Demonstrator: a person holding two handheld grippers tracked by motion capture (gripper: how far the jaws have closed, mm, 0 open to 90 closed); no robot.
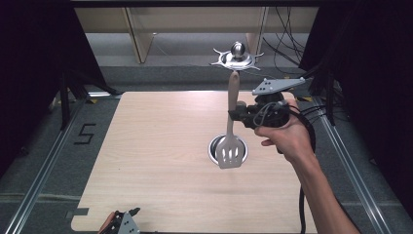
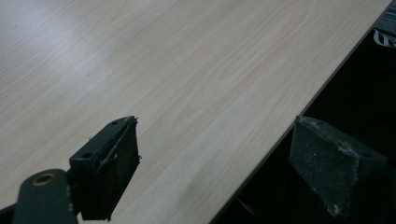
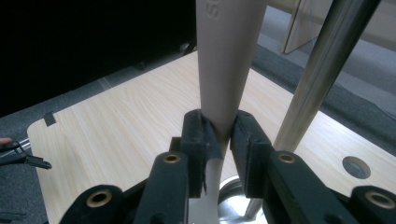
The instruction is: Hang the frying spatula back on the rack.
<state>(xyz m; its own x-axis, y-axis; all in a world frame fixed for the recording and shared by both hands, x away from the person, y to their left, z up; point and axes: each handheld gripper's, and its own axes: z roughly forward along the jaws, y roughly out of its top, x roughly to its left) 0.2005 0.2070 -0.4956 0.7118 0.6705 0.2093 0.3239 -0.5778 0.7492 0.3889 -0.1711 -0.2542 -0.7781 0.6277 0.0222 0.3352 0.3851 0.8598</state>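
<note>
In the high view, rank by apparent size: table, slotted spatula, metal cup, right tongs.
1. Table.
2. Slotted spatula.
3. Right tongs and metal cup: unsure, since the spatula hides much of the cup and the tongs sit nearer the camera.

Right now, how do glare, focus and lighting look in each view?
High view: even light, sharp spatula, dark curtains at both sides. Left gripper view: soft glare on the table at upper left, near pads slightly soft. Right gripper view: spatula handle close and blurred, dark background at left.
</note>
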